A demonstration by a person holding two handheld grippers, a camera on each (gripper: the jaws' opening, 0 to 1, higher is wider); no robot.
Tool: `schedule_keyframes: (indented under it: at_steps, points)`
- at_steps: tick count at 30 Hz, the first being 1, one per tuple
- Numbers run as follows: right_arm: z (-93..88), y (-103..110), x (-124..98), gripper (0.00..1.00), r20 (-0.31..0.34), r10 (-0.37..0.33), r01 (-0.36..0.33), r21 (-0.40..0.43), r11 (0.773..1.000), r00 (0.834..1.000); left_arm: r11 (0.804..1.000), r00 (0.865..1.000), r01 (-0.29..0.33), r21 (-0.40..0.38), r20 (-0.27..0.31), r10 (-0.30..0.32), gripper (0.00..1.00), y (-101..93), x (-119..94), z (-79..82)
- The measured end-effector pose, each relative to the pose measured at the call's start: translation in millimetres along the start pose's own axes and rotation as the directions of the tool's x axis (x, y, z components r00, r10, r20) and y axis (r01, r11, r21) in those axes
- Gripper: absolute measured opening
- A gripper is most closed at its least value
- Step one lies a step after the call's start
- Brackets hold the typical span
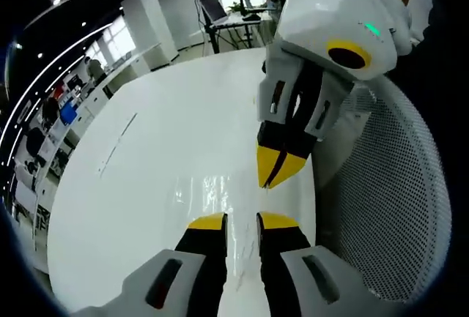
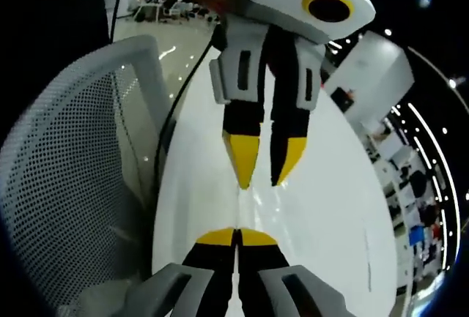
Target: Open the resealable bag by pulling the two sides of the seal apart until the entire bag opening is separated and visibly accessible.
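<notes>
Evidently, the two tools are held facing each other over a white table (image 1: 146,185), tips close together, as suits a pull in opposite directions. In the left gripper view the left gripper (image 1: 242,220) rises from the bottom with a narrow gap between its yellow tips; a thin, glossy, transparent film, taken to be the resealable bag (image 1: 212,192), is seen lying on the table just ahead of and between them. Whether film is actually caught there cannot be told. The right gripper (image 1: 277,170) comes in from the upper right with its jaws drawn together to a point, and the same closed stance is seen in the right gripper view (image 2: 236,236). Whether a lip of the seal is pinched there cannot be told either, the film being nearly invisible. In the right gripper view the left gripper (image 2: 264,167) is seen from the front, jaws slightly apart, a faint sheen on the table below it.

A white mesh chair back (image 2: 66,185) stands beside the table. The opening is judged not yet separated.
</notes>
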State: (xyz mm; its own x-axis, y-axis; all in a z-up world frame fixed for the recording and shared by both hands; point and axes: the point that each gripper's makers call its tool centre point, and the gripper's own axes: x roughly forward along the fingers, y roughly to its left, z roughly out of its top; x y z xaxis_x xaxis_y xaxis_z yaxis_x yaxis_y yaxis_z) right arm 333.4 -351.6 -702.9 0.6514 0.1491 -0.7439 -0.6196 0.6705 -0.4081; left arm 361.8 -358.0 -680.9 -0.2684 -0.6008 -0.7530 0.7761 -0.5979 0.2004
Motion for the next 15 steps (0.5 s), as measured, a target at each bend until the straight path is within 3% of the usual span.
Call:
schedule_keyframes:
  at_steps: [6,12,15]
  points:
    - [5.8,3,2,0.0,-0.008,-0.004,0.003,-0.098,0.995,1.0,0.999,0.999,0.027,-0.025,-0.024,-0.027,0.1,-4.9,4,-6.9]
    - [12.4,2,1,0.0,0.007,-0.006,0.007,-0.105,0.994,1.0,1.0,0.998,0.024,-0.007,-0.049,-0.025,0.11,-6.4,6,-14.4]
    - [14.8,2,1,0.0,0.013,-0.018,0.019,-0.106,0.994,1.0,1.0,0.998,0.026,-0.009,-0.058,-0.027,0.05,-7.0,7,-16.5]
